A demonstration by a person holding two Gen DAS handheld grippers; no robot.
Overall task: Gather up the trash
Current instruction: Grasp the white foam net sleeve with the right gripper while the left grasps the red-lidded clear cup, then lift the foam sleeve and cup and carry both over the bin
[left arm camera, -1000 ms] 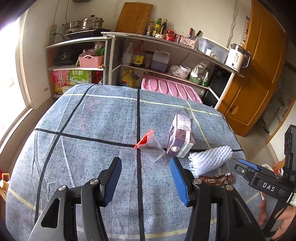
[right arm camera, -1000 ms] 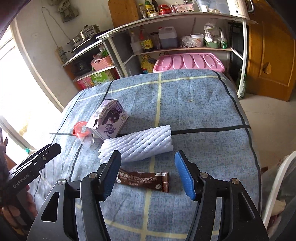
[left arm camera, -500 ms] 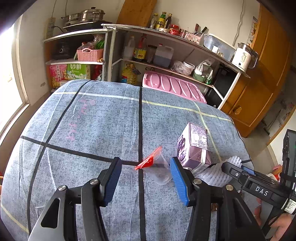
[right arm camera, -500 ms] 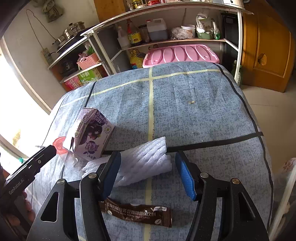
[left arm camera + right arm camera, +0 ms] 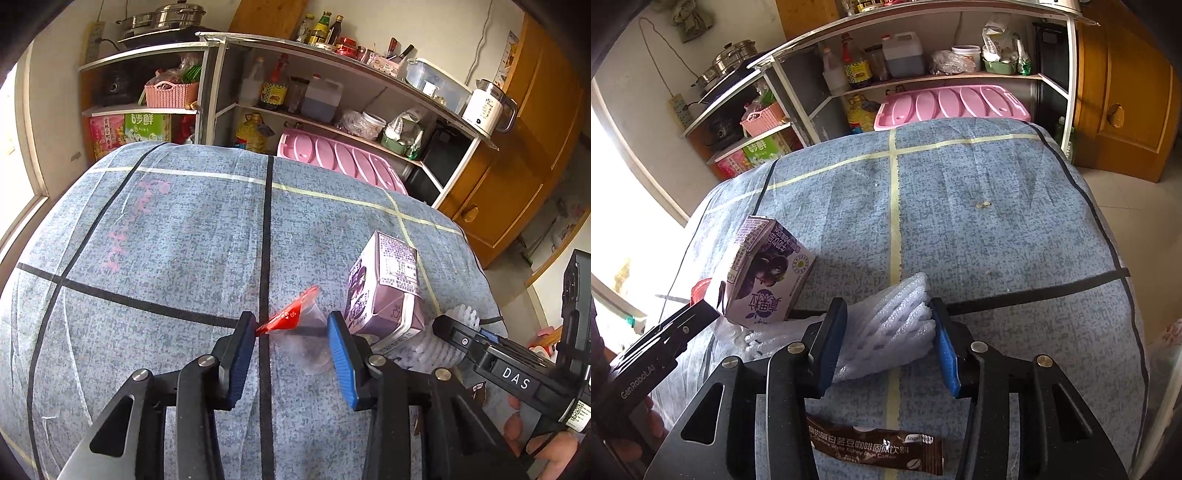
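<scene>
Your left tongs (image 5: 291, 328) are closing around the clear plastic cup with the red torn lid (image 5: 295, 319) at the lower centre of the left wrist view, just left of the purple milk carton (image 5: 384, 295) on the blue-covered worktop (image 5: 166, 240). Your right tongs (image 5: 886, 332) are closing on the white foam fruit net (image 5: 886, 332), the pads at its sides. The brown coffee sachet (image 5: 875, 448) lies at the bottom edge.

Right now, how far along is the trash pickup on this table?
Nothing looks collected yet; all four pieces sit on the blue cloth. In hand: the left gripper is closing around the clear cup with the red lid, and the right gripper is closing around the white foam net. Left: the purple carton and the brown wrapper.
</scene>
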